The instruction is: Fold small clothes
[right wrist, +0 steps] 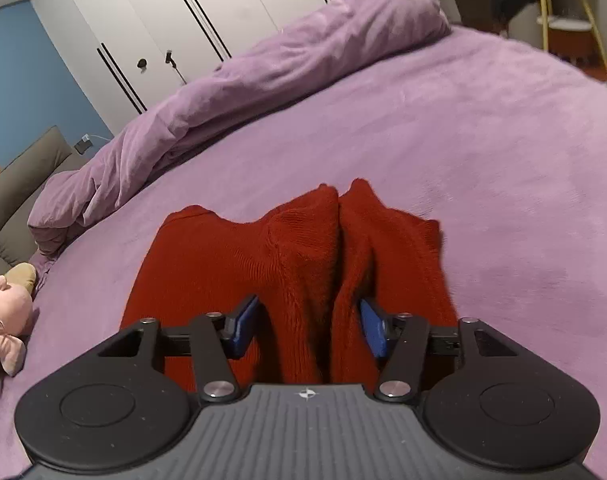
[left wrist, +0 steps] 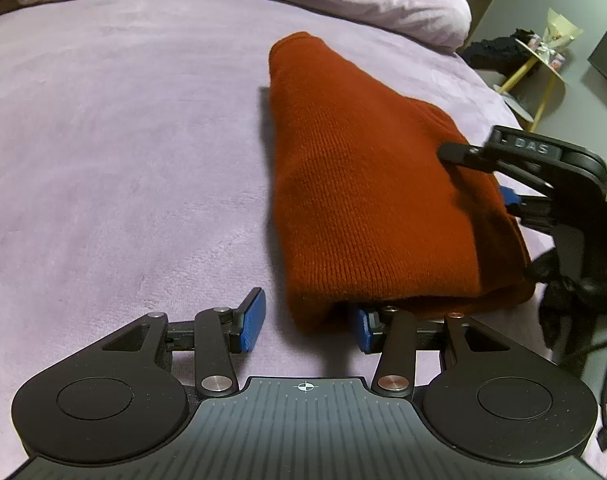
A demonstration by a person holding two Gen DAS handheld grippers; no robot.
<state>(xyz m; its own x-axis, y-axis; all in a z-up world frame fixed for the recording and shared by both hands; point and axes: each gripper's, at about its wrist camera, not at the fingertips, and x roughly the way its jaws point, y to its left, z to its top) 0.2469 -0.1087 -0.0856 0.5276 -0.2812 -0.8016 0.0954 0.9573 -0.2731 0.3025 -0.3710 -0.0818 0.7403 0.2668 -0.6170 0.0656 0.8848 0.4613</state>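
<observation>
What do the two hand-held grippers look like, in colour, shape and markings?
Both the left gripper and the right gripper are black, with round discs, silver rivets, blue ribbed pads and a grey ridged body bearing a crosshair mark. Seen from the left wrist, the right one shows the letters DAS.

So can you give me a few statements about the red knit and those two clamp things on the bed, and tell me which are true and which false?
1. The rust-red knit garment lies folded on a purple bedspread. True.
2. The left gripper is clamped on a sock. False: its jaws are open at the garment's near edge; one blue pad is tucked under the fold, the other is bare.
3. A bunched ridge of knit stands between the right gripper's open jaws. True.
4. A pink plush toy sits at the bed's edge. True.
5. The duvet covers the garment. False: it is heaped well behind it.
</observation>
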